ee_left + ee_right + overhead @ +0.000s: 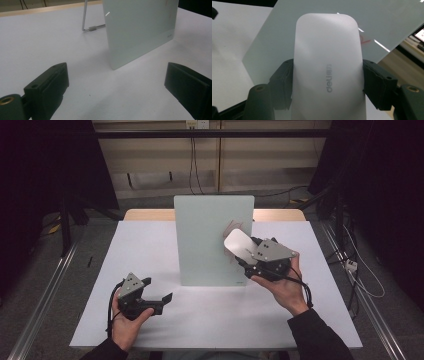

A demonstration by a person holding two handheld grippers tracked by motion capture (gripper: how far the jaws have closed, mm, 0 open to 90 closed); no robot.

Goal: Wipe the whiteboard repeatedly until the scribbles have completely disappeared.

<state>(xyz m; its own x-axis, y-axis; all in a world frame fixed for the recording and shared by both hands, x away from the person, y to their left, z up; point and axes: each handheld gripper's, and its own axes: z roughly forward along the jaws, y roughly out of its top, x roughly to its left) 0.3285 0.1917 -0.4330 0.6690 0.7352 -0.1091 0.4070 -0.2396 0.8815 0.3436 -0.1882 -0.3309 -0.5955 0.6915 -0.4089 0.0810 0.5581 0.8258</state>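
Note:
A pale glass whiteboard stands upright on a wire stand in the middle of the white table, with red marker strokes on its right part. My right gripper is shut on a white eraser with "deli" printed on it. The eraser's flat face is held against or just off the board's right side. My left gripper is open and holds nothing, low over the table at the front left.
The white table has a wooden strip along its far edge. A metal stand leg props the board from behind. Cables lie on the floor at the right.

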